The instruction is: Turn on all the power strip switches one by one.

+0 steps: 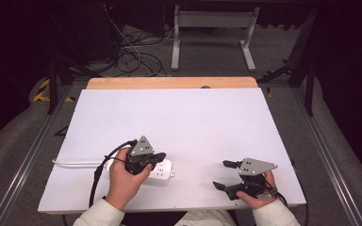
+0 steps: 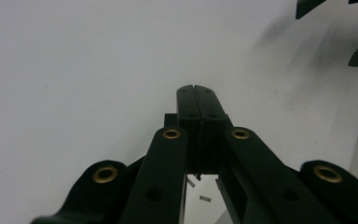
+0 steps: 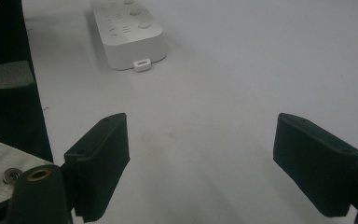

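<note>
The left hand-held gripper was fully closed, jaws pressed together with nothing between them, positioned directly over the white power strip. The strip lay flat near the front left of the white counter, its cord running leftward. The right hand-held gripper stood wide and empty, well apart, its jaws directed toward the strip.
</note>
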Demonstrator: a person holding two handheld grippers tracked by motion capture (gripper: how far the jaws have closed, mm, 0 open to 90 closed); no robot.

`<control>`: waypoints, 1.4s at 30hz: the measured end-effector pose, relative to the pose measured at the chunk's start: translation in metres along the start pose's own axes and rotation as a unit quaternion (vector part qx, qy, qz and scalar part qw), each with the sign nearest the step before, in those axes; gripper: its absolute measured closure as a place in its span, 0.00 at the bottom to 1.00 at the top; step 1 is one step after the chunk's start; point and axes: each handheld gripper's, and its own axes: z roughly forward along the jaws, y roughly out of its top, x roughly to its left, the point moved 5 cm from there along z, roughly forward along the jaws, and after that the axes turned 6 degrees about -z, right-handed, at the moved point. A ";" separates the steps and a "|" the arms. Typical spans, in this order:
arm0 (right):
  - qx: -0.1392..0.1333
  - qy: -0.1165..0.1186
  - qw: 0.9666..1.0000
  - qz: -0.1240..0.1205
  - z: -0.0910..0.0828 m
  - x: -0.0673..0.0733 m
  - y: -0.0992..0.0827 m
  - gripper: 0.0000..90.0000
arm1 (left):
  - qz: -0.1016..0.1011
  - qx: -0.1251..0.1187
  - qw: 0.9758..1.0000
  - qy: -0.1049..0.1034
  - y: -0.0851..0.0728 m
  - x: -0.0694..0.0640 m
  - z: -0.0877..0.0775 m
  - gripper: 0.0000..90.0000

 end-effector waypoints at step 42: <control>-0.012 0.006 1.000 -0.002 -0.002 0.001 0.002 0.15 | 0.028 -0.130 0.991 -0.007 -0.037 0.022 -0.092 0.21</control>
